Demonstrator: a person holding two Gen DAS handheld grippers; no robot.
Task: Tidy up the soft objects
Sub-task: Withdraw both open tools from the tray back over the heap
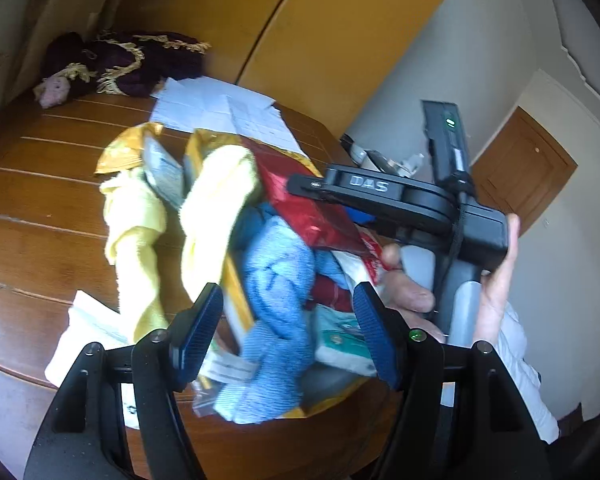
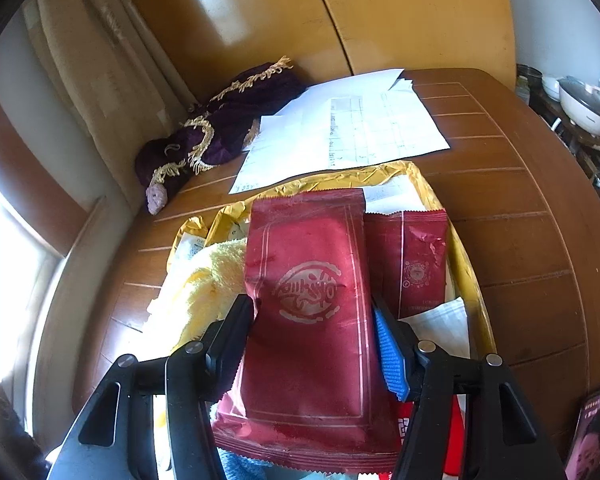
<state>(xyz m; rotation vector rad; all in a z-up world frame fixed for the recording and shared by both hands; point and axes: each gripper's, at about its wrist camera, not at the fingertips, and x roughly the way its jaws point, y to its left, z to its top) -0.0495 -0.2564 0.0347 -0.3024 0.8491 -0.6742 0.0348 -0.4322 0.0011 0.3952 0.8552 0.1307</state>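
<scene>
Red packet [image 2: 308,300] clamped in right gripper [image 2: 316,320]; left gripper [image 1: 288,320] spread, empty, above blue towel [image 1: 268,288]; yellow towel [image 1: 216,200] adjacent.

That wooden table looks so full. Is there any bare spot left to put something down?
Yes. The table is bare right of the gold tray and white papers, and left of the yellow towel. The tray itself is crowded; the right tool grips a red packet.
</scene>
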